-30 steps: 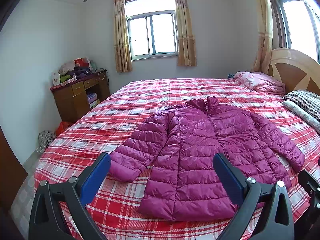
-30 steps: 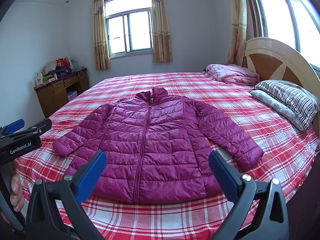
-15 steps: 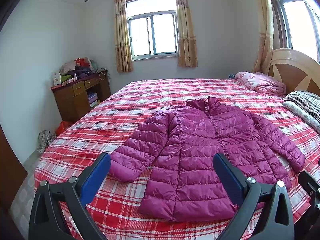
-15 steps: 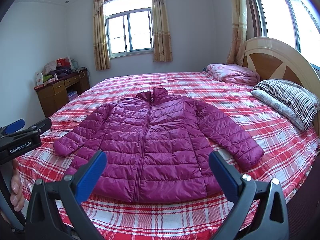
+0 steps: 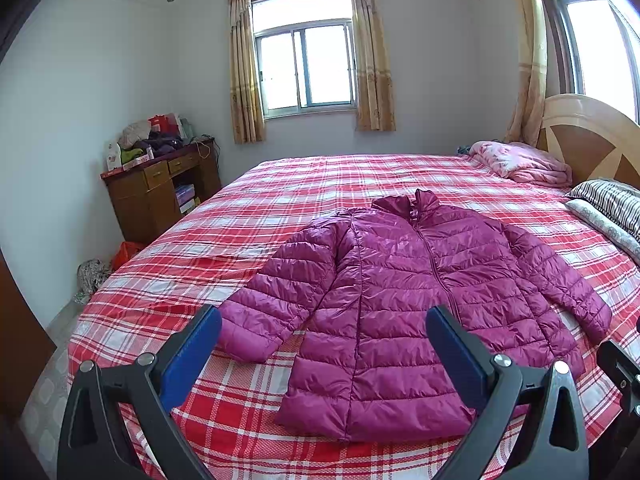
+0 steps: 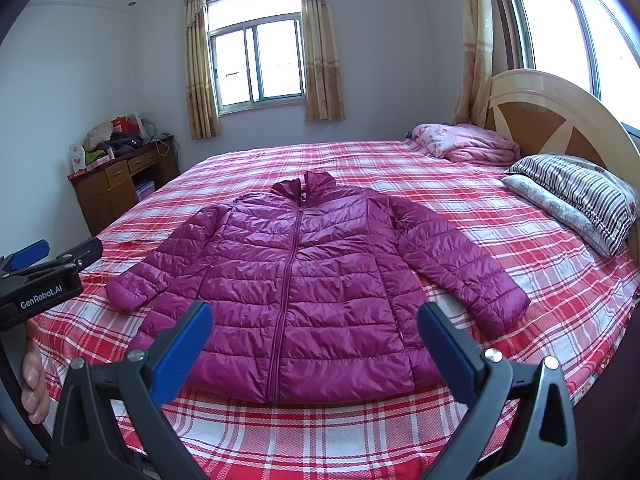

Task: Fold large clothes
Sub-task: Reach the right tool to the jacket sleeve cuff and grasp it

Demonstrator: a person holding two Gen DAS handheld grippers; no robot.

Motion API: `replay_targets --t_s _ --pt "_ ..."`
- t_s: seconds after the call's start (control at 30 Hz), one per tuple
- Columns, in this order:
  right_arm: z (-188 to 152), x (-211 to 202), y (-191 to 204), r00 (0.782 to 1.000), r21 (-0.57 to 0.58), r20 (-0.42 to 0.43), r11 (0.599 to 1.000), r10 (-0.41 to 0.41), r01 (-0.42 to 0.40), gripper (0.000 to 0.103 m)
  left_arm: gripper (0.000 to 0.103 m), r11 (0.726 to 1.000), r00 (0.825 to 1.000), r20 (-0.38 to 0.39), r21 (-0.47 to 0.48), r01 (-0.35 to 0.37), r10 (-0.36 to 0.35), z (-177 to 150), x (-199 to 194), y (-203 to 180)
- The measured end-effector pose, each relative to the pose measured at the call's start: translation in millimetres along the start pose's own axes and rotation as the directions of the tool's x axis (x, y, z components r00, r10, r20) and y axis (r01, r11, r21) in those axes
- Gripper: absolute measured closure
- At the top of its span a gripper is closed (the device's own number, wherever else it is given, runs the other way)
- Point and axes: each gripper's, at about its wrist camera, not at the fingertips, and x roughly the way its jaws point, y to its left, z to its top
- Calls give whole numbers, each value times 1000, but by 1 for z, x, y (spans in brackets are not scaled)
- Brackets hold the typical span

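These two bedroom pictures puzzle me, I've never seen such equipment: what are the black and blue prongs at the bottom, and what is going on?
Those prongs are two hand-held grippers; a person carries one in each hand, and each has a camera looking along its fingers. One picture comes from the left gripper, the other from the right gripper. Both are open and hold nothing. On the red plaid bed lies a purple puffer jacket, zipped, front up, sleeves spread, waiting to be folded. A striped pillow and a pink blanket lie near the headboard.

Black frames, blue fingers (image 6: 182,350), silver screws, "GenRobot.AI" label
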Motion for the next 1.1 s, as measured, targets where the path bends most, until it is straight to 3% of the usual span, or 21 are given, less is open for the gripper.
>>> replay_targets --t_s 0.3,0.6,0.8,1.1 --pt "-5 19 -19 999 38 -43 999 -6 7 0 1 1000 999 -33 2 -1 1 -6 25 3" --pt "-14 70 -90 984 158 -130 977 -120 140 0 1 999 992 -120 21 -41 43 -17 99 11" --pt "-14 100 -148 963 275 -211 936 -166 221 0 1 997 987 -155 69 -42 53 -20 149 7" --pt "-10 130 -239 917 420 -298 826 -265 375 9 1 991 974 -197 100 -89 107 -16 220 2"
